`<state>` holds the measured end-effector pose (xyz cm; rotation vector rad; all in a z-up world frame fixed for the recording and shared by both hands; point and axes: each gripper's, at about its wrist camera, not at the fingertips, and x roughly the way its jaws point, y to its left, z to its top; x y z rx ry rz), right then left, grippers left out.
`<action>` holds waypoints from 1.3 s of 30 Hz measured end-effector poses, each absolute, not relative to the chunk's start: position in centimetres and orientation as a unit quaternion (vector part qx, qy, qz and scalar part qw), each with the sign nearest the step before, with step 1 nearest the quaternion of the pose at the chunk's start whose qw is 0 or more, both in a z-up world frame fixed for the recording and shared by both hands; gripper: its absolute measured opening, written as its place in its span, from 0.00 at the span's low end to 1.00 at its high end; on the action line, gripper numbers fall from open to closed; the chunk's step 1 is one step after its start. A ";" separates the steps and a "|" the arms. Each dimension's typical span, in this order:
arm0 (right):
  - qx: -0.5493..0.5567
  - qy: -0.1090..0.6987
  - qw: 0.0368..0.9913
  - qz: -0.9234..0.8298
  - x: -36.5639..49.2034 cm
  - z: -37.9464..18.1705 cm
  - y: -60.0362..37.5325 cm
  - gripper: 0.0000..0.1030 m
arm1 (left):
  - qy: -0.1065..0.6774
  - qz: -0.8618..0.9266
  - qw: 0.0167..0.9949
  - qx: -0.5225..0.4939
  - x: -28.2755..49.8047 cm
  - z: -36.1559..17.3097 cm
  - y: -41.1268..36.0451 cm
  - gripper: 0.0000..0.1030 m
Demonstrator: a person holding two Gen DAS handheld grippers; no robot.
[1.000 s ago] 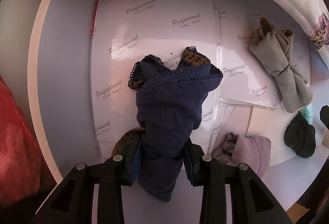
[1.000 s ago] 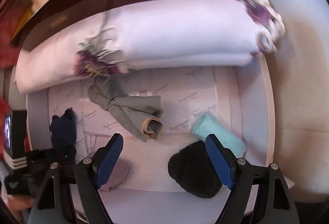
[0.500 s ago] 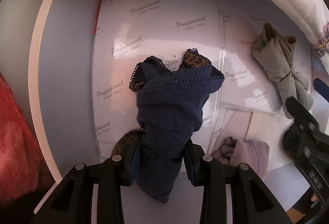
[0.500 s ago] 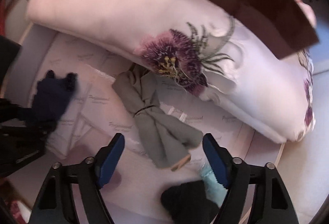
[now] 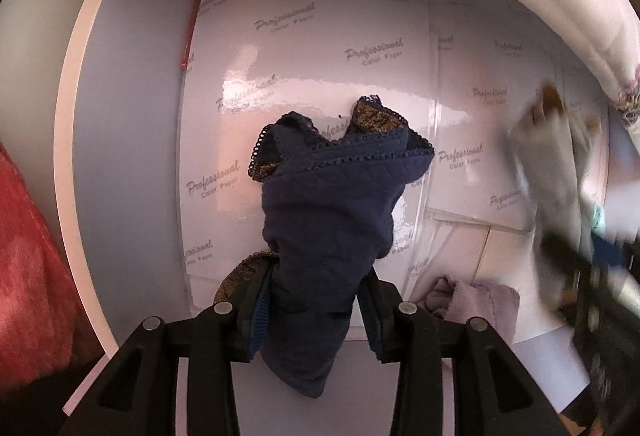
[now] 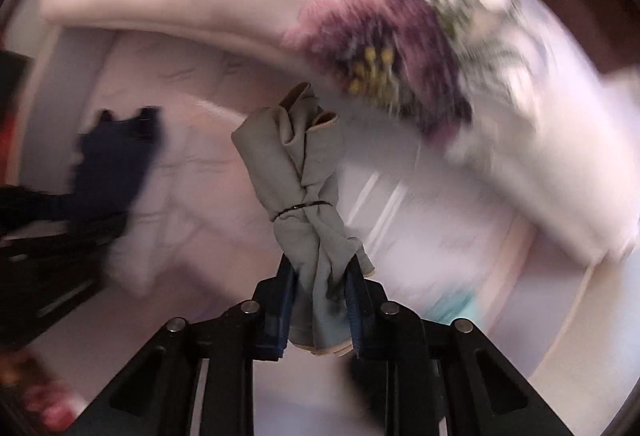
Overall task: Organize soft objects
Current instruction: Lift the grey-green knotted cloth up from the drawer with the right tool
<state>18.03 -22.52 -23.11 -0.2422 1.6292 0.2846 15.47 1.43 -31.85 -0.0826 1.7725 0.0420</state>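
A navy quilted garment (image 5: 328,204) with lace trim hangs between the pads of my left gripper (image 5: 316,276), which points down. Its jaws are opening, and the cloth still fills the gap and touches both pads. In the right wrist view a grey cloth bundle (image 6: 296,172), tied round the middle with a thin band, is pinched at its lower end by my right gripper (image 6: 320,276), which is shut on it. That grey bundle (image 5: 556,172) shows blurred at the right of the left wrist view. The navy garment (image 6: 116,156) appears blurred at the left of the right wrist view.
Glossy printed paper sheets (image 5: 304,56) cover a white round-edged surface. A lilac cloth (image 5: 476,300) lies near my left gripper. A white pillow with a purple flower (image 6: 400,44) borders the far side. A teal cloth (image 6: 456,308) lies at lower right, and red fabric (image 5: 28,268) at the left.
My right gripper came down over the grey bundle and closed on it; the bundle now hangs in its jaws. My left gripper stayed in place with the navy garment.
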 end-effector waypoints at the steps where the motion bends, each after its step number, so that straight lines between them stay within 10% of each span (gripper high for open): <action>1: -0.082 0.730 0.665 0.134 17.5 -22.9 -22.7 0.23 | 0.774 0.019 0.631 -0.039 15.5 -31.9 1.4 0.39; 39: -0.112 0.762 0.631 0.095 14.3 -29.7 -20.8 0.44 | 0.724 -0.016 0.689 0.024 14.0 -27.3 -1.2 0.32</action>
